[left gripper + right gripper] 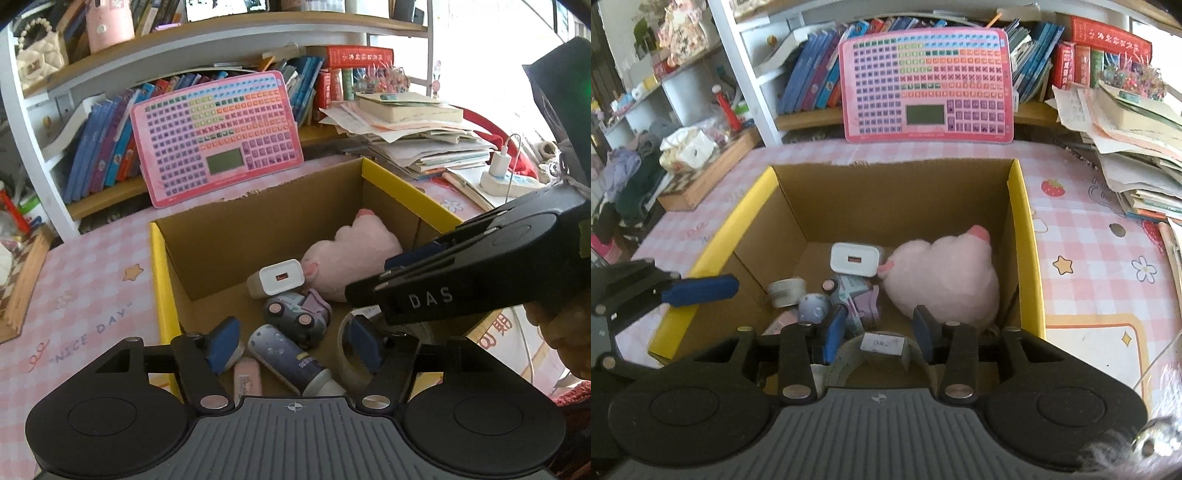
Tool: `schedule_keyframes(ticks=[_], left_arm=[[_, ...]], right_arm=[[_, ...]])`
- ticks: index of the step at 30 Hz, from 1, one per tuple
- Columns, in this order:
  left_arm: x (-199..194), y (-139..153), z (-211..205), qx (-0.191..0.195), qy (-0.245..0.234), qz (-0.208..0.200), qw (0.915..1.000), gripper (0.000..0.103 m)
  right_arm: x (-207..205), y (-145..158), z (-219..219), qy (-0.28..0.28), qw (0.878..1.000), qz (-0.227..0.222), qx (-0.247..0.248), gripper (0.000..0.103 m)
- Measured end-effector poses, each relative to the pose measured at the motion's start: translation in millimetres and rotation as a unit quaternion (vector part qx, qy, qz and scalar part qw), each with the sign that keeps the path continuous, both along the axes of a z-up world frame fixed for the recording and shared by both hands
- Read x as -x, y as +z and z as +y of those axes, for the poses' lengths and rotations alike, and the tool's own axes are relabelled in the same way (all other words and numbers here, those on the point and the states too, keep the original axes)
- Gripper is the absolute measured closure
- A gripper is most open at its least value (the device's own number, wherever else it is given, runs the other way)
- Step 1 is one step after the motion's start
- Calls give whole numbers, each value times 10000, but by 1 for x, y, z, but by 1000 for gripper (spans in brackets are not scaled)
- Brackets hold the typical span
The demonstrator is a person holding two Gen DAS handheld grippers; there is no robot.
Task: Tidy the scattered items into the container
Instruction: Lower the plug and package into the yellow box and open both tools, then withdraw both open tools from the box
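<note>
Left wrist view looks steeply down into the open brown cardboard box with yellow outer walls (162,266), which sits on the pink checked surface (85,295). Both claws hang over its near end, apparently because that is the easiest spot to drop things in. The left claw (293,341) stands wide with nothing pressed between its blue pads; a grey-blue cylindrical bottle (284,360) lies just below it, probably freshly let go. The right claw (881,332) stands fairly narrow, straddling a roll of pale tape (882,354) with a white label, though whether the pads actually press on it I cannot tell. Already inside the box are a fluffy pink plush toy (942,280), a white plug-in charger block (854,259), a small grey toy car (295,317) and a pink eraser-like stick (247,380), crowded toward the near wall.
</note>
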State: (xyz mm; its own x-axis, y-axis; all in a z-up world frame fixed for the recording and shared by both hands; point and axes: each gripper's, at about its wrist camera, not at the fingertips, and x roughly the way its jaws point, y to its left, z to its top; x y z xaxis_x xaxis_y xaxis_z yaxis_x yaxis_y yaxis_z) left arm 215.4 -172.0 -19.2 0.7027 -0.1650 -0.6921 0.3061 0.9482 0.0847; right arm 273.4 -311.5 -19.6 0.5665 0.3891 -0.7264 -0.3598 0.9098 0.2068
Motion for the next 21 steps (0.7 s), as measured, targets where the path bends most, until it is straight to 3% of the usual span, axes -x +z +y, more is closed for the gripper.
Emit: schedule_keyframes(ticks=[5,14,21], left_arm=[[17,11,7,-110,139,-216,9996,28],[46,25,31,-23,377,-524,9979,27],[69,31,42,106,290,-645,9974,27]], right_arm=[[10,10,1,-51,9996,-238,-121,64],[35,25,4,-376,9977,-542,-173,64],[64,32,8,-549,9965,-631,-75,64]])
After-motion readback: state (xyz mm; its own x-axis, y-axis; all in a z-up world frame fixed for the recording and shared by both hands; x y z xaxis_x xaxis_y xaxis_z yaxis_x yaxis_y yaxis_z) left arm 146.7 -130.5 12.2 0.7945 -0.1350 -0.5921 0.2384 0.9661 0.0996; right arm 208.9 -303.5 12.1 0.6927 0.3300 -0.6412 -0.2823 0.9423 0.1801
